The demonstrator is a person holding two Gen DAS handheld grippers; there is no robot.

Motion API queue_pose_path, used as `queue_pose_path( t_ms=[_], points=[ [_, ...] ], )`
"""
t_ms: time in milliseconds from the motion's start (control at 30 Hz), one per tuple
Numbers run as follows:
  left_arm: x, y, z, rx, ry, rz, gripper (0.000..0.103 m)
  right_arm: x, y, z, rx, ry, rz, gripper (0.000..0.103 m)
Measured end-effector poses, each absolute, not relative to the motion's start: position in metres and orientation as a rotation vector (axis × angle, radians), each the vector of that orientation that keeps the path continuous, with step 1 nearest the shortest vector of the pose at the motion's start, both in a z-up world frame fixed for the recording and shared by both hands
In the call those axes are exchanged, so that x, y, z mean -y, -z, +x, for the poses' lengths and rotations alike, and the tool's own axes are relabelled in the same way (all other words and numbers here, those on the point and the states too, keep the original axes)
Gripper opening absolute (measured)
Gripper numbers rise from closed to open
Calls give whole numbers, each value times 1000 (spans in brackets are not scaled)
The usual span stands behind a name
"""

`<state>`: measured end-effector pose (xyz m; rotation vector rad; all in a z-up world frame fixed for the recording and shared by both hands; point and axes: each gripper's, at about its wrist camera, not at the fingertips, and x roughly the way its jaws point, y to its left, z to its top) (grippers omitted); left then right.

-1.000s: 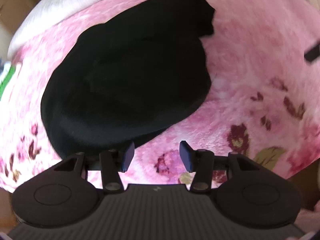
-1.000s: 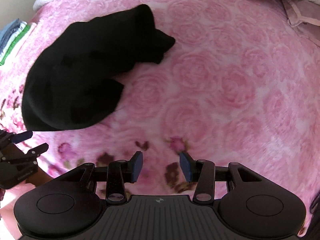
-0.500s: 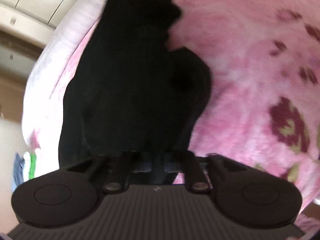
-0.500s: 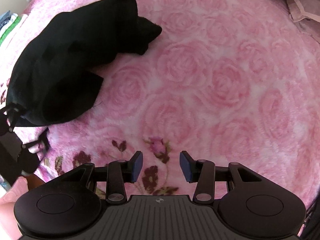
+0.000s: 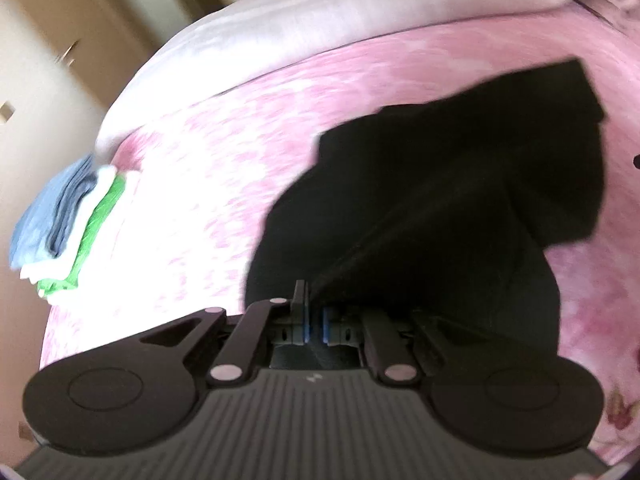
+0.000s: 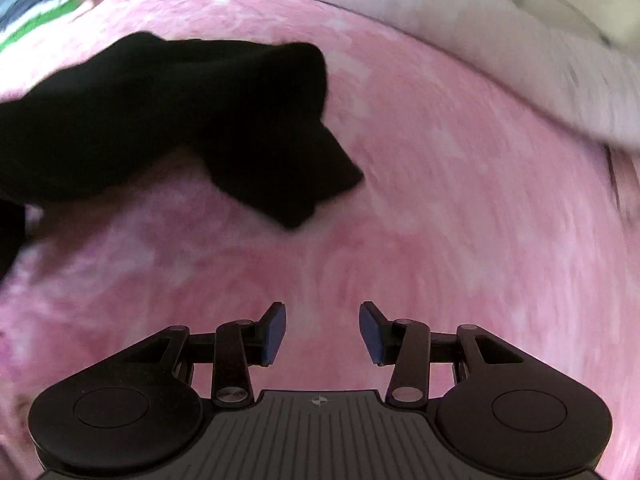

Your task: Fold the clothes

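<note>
Black garment (image 5: 440,208) lies crumpled on a pink rose-patterned blanket (image 5: 224,184) that covers a bed. In the left wrist view its near edge is drawn up into the left gripper (image 5: 314,322). The 2 blue-padded fingers (image 5: 306,322) are closing on that edge and stand almost pressed together, with a thin fold of the dark cloth pinched between them. From that pinch a taut ridge of fabric runs up and to the right across the garment, and the rest of the cloth spreads out behind it toward the right side of the bed.

In the right wrist view the same garment (image 6: 168,120) sits at the upper left, with 1 pointed flap reaching down toward the middle of the blanket (image 6: 440,208). The right gripper (image 6: 322,330) hovers above bare blanket, apart from the cloth. Its 2 fingers (image 6: 275,330) are spread, with nothing between them.

A pale striped cover (image 5: 320,20) lies along the far edge of the blanket. At the left edge of the bed sits a small stack of folded clothes (image 5: 68,220) in blue, white and green, well apart from the black garment. Both views are blurred, so the garment's exact shape cannot be told.
</note>
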<state>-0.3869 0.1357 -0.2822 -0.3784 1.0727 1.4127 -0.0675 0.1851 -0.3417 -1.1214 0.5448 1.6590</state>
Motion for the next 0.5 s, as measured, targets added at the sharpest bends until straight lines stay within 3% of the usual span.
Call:
queue_pose_path(
  t_ms=[133,267,300,333,500],
  points=[
    [-149,286,-404,-1047,-1422,-422,6,-206,354,-89,-271,-1705,-1150,45],
    [-151,289,-402,-1019,-1422,-459,6,-209,378,-115,25,-1785,-1361,45],
    [-150,289,-403,-1009,-1448,-457,6,-209,379,-117,33,-1805,-1379,37],
    [-151,287,-408,-992,-1452,-478,6,-208,379,-118,31,-1826,-1391,7],
    [-135,249,-425,-861,-1473,-519,6,-199,307,-100,-103,-1818,-1140,6]
  ],
)
